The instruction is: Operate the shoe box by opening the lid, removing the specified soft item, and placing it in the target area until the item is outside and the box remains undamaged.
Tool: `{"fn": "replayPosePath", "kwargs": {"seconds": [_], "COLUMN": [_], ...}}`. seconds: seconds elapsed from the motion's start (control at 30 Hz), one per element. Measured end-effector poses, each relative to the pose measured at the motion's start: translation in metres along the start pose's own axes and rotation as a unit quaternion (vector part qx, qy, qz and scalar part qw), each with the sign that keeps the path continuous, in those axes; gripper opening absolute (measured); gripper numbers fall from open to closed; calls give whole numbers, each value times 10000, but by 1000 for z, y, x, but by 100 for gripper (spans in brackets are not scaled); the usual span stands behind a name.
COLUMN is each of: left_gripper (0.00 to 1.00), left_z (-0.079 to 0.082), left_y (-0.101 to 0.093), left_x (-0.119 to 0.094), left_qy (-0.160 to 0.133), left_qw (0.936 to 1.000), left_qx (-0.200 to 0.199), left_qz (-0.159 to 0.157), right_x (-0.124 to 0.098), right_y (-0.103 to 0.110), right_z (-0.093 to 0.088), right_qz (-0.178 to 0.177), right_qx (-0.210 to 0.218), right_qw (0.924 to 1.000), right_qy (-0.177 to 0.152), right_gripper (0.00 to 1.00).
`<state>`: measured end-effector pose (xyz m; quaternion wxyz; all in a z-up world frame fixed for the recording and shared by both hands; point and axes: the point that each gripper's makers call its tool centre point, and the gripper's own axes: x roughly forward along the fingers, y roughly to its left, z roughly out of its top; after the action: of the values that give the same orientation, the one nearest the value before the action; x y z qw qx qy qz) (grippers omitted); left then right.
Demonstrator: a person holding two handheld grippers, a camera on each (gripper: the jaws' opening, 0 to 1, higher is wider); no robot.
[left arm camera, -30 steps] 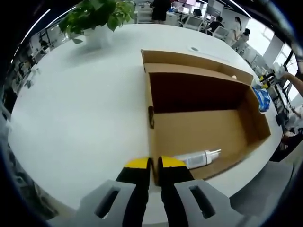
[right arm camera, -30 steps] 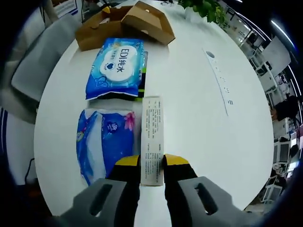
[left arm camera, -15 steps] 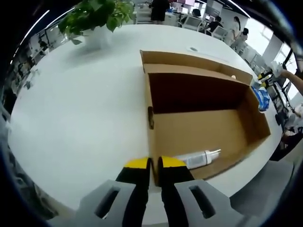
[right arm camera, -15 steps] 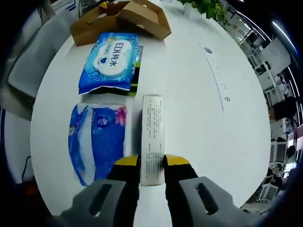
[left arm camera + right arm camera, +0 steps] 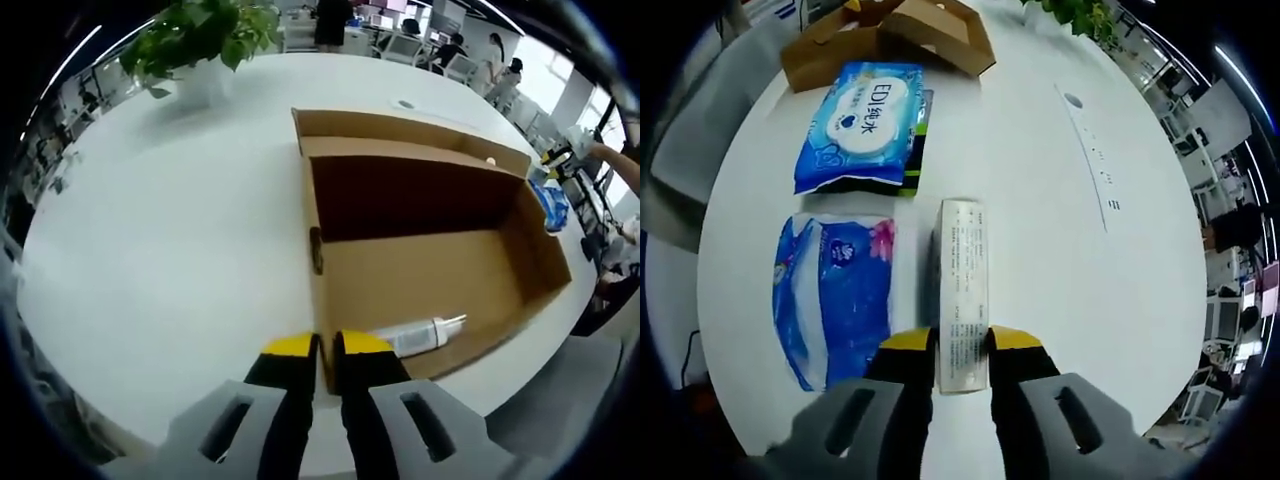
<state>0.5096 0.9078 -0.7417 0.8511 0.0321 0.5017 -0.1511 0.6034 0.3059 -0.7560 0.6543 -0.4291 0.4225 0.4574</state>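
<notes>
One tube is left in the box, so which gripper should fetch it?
Probably the left: the left gripper pinches the shoe box wall right beside the white tube. The right gripper holds the slim white carton.

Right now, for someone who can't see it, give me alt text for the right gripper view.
The right gripper is shut on a long white carton over a white table. Left of the carton lie two blue soft packs, a tissue pack nearer and a wipes pack farther. Beyond them sits an open cardboard box.
</notes>
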Motion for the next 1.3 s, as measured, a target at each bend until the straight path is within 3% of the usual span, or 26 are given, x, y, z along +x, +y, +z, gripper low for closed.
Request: {"fn": "replayPosePath", "kwargs": {"seconds": [0.27, 0.53, 0.73, 0.87, 1.03, 1.3], "left_gripper": [6, 6, 10, 18, 22, 27], "left_z": [1, 5, 15, 16, 21, 23], "left_y": [0, 0, -4, -12, -22, -42], "left_x": [-1, -10, -24, -30, -36, -35], "left_qy": [-3, -33, -110, 13, 42, 350], "left_qw": [10000, 9995, 9967, 9884, 9812, 9571], "left_qx": [97, 307, 806, 1509, 1900, 2737], "left_qz": [-18, -24, -84, -165, -329, -881], "right_x": [-1, -9, -21, -30, -44, -69], "right_y": [0, -2, -4, 0, 7, 25], "right_z": [1, 8, 16, 22, 29, 54], "right_qz": [-29, -189, -408, -479, -663, -865], "right_qx": [38, 208, 574, 803, 1043, 1497], "right_qw": [10000, 9996, 9972, 9951, 9912, 9806], "right_qy": [19, -83, -241, -319, -471, -921], "right_gripper": [19, 28, 34, 39, 43, 52]}}
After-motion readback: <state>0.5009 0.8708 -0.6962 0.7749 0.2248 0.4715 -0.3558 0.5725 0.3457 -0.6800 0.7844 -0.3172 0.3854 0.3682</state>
